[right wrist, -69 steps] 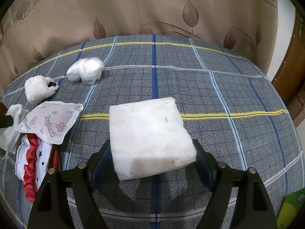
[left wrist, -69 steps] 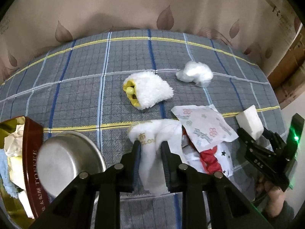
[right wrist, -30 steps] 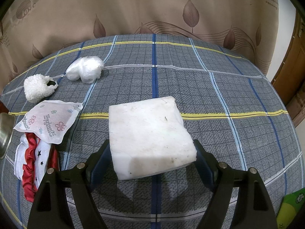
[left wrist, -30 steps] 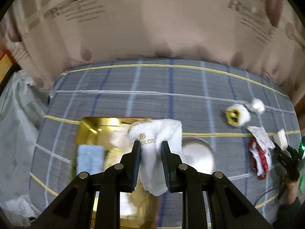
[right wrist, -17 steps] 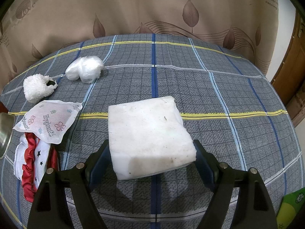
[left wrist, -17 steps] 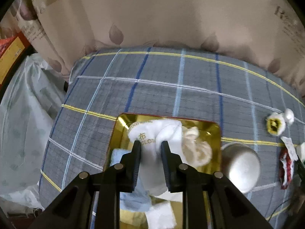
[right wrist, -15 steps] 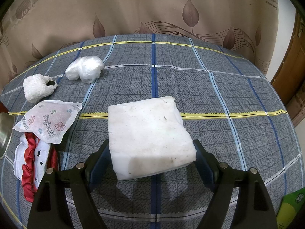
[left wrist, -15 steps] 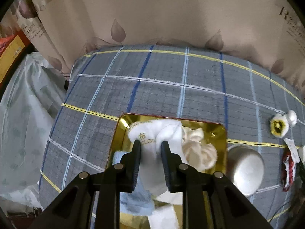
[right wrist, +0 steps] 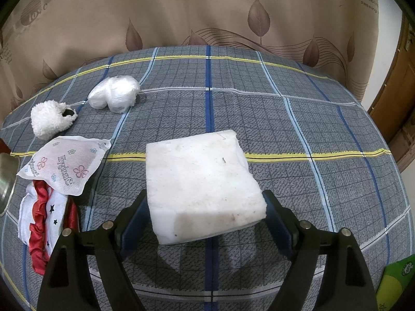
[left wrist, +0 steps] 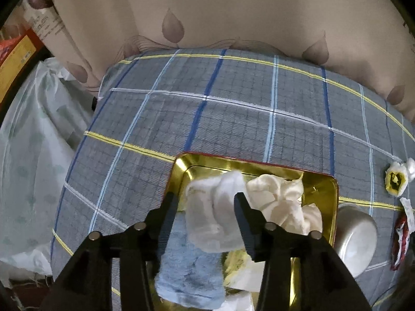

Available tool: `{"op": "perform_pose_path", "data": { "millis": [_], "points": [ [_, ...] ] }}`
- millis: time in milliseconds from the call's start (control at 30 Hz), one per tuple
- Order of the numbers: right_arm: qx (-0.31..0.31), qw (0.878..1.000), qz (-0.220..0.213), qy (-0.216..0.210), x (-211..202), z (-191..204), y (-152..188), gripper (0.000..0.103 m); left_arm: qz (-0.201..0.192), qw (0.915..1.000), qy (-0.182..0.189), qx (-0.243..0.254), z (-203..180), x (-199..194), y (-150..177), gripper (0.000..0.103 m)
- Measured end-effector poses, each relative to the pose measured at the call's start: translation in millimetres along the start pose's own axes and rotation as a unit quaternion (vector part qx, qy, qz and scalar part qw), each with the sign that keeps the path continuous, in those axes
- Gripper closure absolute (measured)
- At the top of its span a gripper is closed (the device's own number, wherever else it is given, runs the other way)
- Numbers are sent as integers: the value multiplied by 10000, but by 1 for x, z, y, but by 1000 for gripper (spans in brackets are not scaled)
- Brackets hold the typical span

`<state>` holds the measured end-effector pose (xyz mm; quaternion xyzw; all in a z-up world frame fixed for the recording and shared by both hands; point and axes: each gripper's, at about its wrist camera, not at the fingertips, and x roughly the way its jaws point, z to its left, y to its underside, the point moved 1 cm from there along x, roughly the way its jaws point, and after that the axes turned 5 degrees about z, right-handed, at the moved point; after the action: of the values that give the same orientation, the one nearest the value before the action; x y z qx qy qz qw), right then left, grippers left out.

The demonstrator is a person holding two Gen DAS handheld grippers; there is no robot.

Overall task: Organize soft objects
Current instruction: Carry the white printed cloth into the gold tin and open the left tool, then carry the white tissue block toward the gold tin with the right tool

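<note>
Fingers of our left gripper [left wrist: 206, 202] are opening around the white towel [left wrist: 216, 215] over the gold tin [left wrist: 321, 181]; our right gripper [right wrist: 206, 208] clamps the foam block [right wrist: 202, 181].

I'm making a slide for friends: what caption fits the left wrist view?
Left hand-held gripper opening its jaws over a gold tin of cloths, white towel between them.

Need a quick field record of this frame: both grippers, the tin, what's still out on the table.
left gripper: jaws opening, white cloth loose between them, over the tin
right gripper: clamped on white foam block
gold tin: holds white cloth, cream rag, blue towel
on table: fluffy toy, plastic bundle, wipe packet, red-white cloth
</note>
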<state>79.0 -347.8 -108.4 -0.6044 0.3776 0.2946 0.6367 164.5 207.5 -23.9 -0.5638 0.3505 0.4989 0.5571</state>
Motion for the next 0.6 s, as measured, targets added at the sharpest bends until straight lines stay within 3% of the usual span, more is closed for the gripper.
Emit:
{"op": "perform_pose_path", "data": {
  "millis": [400,600],
  "points": [
    [-3,10000,-2,5,0,1,0,23,-408,9986,-142,300,-2,-43,40,55],
    [0,10000,-3,3,0,1,-1,23,-549,9979,25,350,-6,-60,69,55]
  ]
}}
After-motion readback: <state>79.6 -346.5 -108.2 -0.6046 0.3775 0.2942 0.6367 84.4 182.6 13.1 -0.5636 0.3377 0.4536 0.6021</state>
